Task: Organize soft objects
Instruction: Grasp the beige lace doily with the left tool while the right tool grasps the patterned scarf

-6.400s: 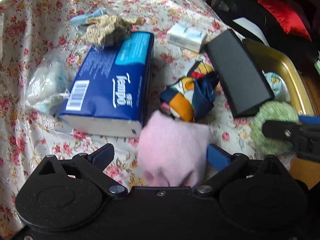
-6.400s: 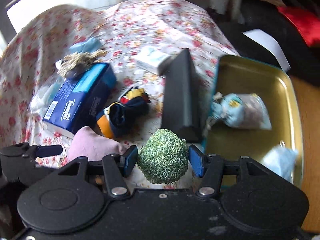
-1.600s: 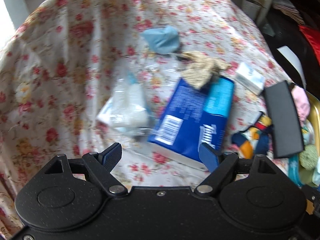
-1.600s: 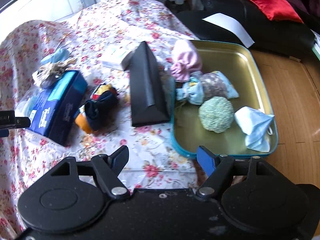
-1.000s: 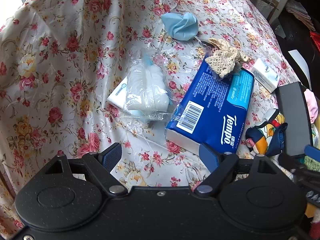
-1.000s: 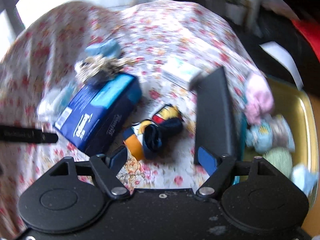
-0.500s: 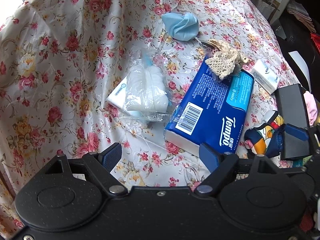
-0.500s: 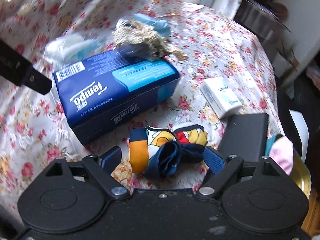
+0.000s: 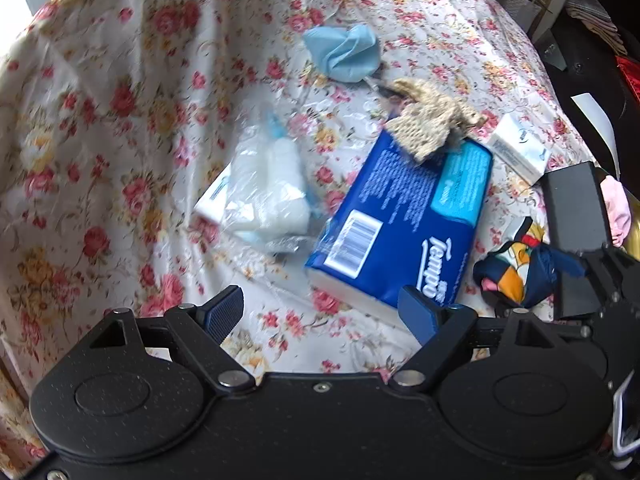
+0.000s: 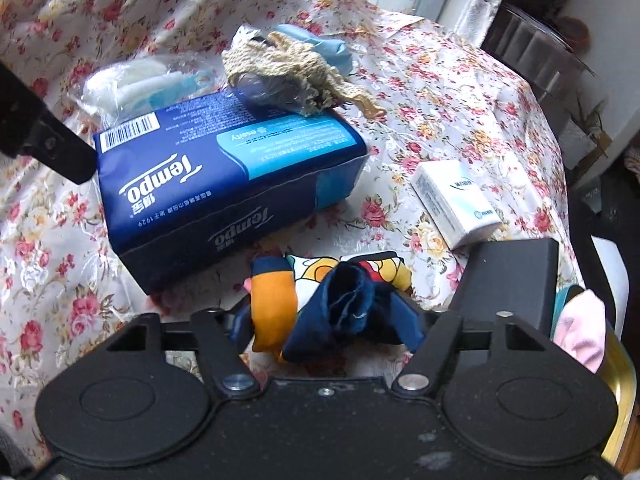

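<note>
A blue Tempo tissue pack (image 10: 224, 184) lies ahead-left of the right tongs; a small white box (image 10: 456, 204) and a black case (image 10: 508, 276) lie ahead-right.

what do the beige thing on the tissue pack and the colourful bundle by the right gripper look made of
Beige thing: looks like crocheted or knitted yarn, matte, with open loops and ragged edges.
Colourful bundle: seems thin printed woven fabric, navy with orange, white and red, softly creased and folded.

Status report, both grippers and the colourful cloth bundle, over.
Right gripper closing around colourful cloth bundle. Left gripper open, empty. Black case close beside bundle.
</note>
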`<state>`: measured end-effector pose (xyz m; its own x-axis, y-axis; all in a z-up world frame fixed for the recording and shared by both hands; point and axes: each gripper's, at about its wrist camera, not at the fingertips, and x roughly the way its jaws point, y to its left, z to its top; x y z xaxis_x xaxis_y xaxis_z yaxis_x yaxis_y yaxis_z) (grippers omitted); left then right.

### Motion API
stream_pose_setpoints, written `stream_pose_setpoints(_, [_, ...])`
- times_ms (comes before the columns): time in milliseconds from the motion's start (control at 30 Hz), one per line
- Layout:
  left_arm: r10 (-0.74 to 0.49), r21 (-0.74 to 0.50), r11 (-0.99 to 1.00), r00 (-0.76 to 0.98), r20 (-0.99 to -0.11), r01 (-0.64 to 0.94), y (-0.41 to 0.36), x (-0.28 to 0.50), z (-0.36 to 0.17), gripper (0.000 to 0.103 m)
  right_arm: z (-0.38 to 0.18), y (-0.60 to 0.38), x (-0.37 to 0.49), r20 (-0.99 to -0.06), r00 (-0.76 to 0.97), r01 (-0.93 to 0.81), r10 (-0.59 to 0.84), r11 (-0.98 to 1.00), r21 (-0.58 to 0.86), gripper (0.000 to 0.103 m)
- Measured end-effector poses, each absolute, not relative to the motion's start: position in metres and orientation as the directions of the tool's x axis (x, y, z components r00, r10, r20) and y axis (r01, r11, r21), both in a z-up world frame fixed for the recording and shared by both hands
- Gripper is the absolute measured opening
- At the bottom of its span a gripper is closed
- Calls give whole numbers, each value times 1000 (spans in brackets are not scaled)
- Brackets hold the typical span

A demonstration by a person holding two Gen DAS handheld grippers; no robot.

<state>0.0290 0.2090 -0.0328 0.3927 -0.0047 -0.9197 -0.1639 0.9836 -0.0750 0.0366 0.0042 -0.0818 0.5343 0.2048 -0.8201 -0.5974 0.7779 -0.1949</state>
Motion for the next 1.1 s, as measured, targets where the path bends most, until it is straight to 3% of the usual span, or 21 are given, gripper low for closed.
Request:
stream_pose_setpoints(267, [-39,-106,986,447,-894,-126,189,63,-20,81,-73,-4,8,-808,548,-555,216,817,-157,51])
stream_pose_setpoints(300, [-36,-105,987,459,-888,-125,186,70,-18,86,-72,-5,3,-806,551,-551,216,820,-157,50])
stream_pose_setpoints(367, [-28,-104,986,488,-873,-130,182,84,-15,93,-72,-5,-7,-806,550,-542,217,827,-147,50])
stream_pose_setpoints(900, [12,-70,985,466,-885,-160,161,160,-40,94,-70,-5,-41,-819,519,-506,245,860,-63,50])
stream_pose_setpoints(967, [-9,-89,984,458,-889,-154,161,161,-44,88,-70,-5,-41,-820,517,-505,246,861,-60,50])
stream_pose_setpoints(1033, [-55,-138,980,467,-882,-145,163,160,-44,66,-69,-5,-40,-819,517,-504,249,862,-56,49])
stream_pose_setpoints(1100, [-89,-175,975,479,-873,-137,164,160,-40,56,-67,-6,-41,-817,519,-500,252,864,-52,50])
